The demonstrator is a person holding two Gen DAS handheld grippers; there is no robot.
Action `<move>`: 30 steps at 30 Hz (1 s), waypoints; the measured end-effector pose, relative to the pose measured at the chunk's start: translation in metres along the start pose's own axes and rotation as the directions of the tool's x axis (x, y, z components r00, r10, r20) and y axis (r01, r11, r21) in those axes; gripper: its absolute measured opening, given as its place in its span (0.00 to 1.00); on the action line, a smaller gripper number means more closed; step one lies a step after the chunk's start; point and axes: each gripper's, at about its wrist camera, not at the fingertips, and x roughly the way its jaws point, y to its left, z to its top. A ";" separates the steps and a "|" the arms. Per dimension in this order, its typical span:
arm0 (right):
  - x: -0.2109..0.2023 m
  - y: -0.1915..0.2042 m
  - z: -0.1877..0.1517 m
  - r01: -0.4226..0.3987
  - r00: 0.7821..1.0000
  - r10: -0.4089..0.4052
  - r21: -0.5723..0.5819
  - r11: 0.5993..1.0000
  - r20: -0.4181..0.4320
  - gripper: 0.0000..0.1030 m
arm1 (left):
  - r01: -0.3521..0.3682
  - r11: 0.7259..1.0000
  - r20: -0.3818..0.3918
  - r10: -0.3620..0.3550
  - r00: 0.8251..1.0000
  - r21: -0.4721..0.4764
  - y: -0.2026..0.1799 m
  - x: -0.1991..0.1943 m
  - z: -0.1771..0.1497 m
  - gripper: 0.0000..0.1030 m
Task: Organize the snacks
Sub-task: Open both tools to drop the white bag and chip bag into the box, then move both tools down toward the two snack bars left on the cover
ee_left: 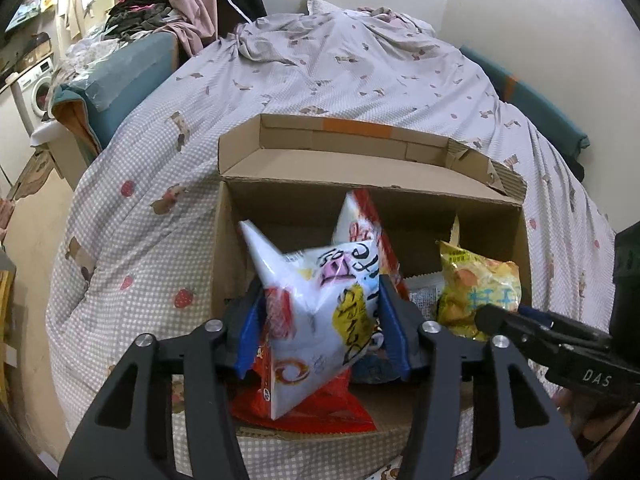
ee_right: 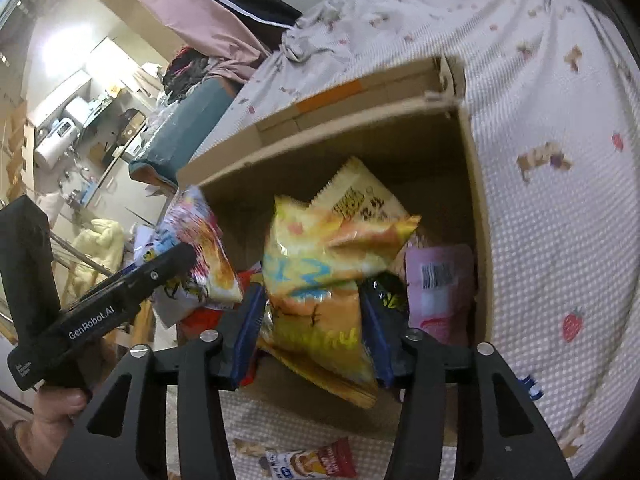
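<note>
I hold both tools over the cardboard box (ee_left: pixel 256 236) on the bed (ee_left: pixel 360 72). The left tool (ee_left: pixel 320 328) brackets the white snack bag (ee_left: pixel 320 304), long axis upright, over the box's left half; whether its pads press I cannot tell. The right tool (ee_right: pixel 310 336) likewise brackets the yellow snack bag (ee_right: pixel 320 280) over the right half, grip equally unclear. Each bag hangs directly above the box's interior.

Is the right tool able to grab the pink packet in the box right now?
Probably not yet. The right tool has a yellow snack bag between its fingers, so there is no room to grab. The pink packet lies uncovered by the cardboard box's right wall, so the way looks free once the bag drops.
</note>
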 end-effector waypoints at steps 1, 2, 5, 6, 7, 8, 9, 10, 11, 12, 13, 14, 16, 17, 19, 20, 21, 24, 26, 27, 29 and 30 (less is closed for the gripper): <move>-0.002 0.002 0.001 0.006 1.000 -0.006 -0.007 1.000 0.009 0.53 | -0.003 1.000 0.002 0.003 1.000 0.001 0.000 -0.001 0.000 0.53; -0.003 0.003 0.002 0.013 1.000 -0.013 -0.010 1.000 0.014 0.54 | -0.004 1.000 0.005 0.004 1.000 0.002 -0.001 -0.002 -0.001 0.54; -0.002 0.004 0.002 0.029 1.000 -0.029 -0.017 0.999 0.012 0.55 | -0.013 1.000 0.018 0.012 1.000 0.012 -0.003 -0.005 0.000 0.57; -0.001 0.004 0.002 0.030 1.000 -0.030 -0.015 0.999 0.009 0.55 | -0.019 1.000 0.024 0.019 1.000 0.013 -0.004 -0.006 0.000 0.60; 0.000 0.003 0.003 0.033 0.999 -0.033 -0.012 0.999 0.008 0.55 | -0.021 1.000 0.031 0.021 0.999 0.013 -0.004 -0.008 0.000 0.65; -0.001 0.002 0.003 0.036 0.999 -0.036 -0.010 0.999 0.010 0.57 | -0.019 1.000 0.033 0.019 0.999 0.010 -0.004 -0.008 0.000 0.67; -0.001 0.002 0.003 0.038 0.999 -0.038 -0.008 0.999 0.014 0.59 | -0.018 1.000 0.033 0.018 0.999 0.005 -0.003 -0.008 0.000 0.70; -0.001 0.002 0.003 0.036 0.999 -0.036 -0.008 0.999 0.016 0.71 | -0.017 1.000 0.031 0.017 0.999 -0.001 -0.003 -0.008 0.001 0.74; -0.003 0.002 0.004 0.033 0.999 -0.033 -0.007 0.999 0.026 0.78 | -0.018 1.000 0.032 0.018 0.999 -0.005 -0.002 -0.008 0.001 0.76; -0.006 0.002 0.003 0.029 0.999 -0.029 -0.004 1.000 0.041 0.88 | -0.019 1.000 0.033 0.020 0.999 -0.008 -0.001 -0.009 0.001 0.80; -0.011 0.001 0.003 0.022 0.998 -0.022 -0.001 1.000 0.061 0.93 | -0.019 1.000 0.036 0.020 0.999 -0.011 -0.001 -0.010 0.001 0.84; -0.014 0.001 0.004 0.020 0.997 -0.020 0.000 1.000 0.074 0.96 | -0.019 1.000 0.043 0.020 0.999 -0.016 0.000 -0.012 0.002 0.85; -0.018 0.001 0.005 0.020 0.995 -0.020 0.002 1.000 0.093 0.97 | -0.009 1.000 0.050 0.010 0.999 -0.019 0.000 -0.014 0.002 0.86; -0.018 0.001 0.006 0.022 0.995 -0.022 0.003 1.000 0.096 0.97 | -0.002 1.000 0.051 0.003 0.999 -0.020 0.000 -0.015 0.002 0.86; -0.017 -0.001 0.006 0.030 0.995 -0.031 0.007 1.000 0.093 0.97 | 0.001 1.000 0.058 0.000 0.998 -0.019 0.000 -0.017 0.002 0.86; -0.017 -0.003 0.005 0.034 0.995 -0.035 0.010 0.999 0.091 0.97 | -0.002 1.000 0.063 0.003 0.998 -0.018 0.000 -0.019 0.002 0.86; -0.015 -0.004 0.005 0.035 0.996 -0.036 0.014 0.999 0.087 0.97 | -0.002 1.000 0.067 0.003 0.998 -0.019 0.000 -0.020 0.002 0.86; -0.016 -0.004 0.006 0.038 0.995 -0.039 0.013 0.999 0.088 0.97 | 0.001 1.000 0.087 0.001 0.996 -0.027 0.001 -0.025 0.002 0.86; -0.018 -0.003 0.006 0.038 0.995 -0.038 0.004 0.999 0.094 0.97 | -0.014 0.999 0.108 0.019 0.994 -0.041 0.004 -0.030 0.000 0.86; -0.020 -0.001 0.006 0.036 0.995 -0.036 0.001 0.999 0.098 0.97 | -0.022 0.998 0.116 0.028 0.993 -0.051 0.005 -0.032 0.000 0.86; -0.025 0.001 0.005 0.027 0.994 -0.026 -0.004 1.000 0.111 0.97 | -0.026 0.996 0.129 0.037 0.991 -0.087 0.010 -0.038 0.000 0.89; -0.029 0.002 0.005 0.022 0.993 -0.021 -0.007 1.000 0.118 0.97 | -0.026 0.994 0.130 0.040 0.991 -0.105 0.013 -0.040 0.000 0.93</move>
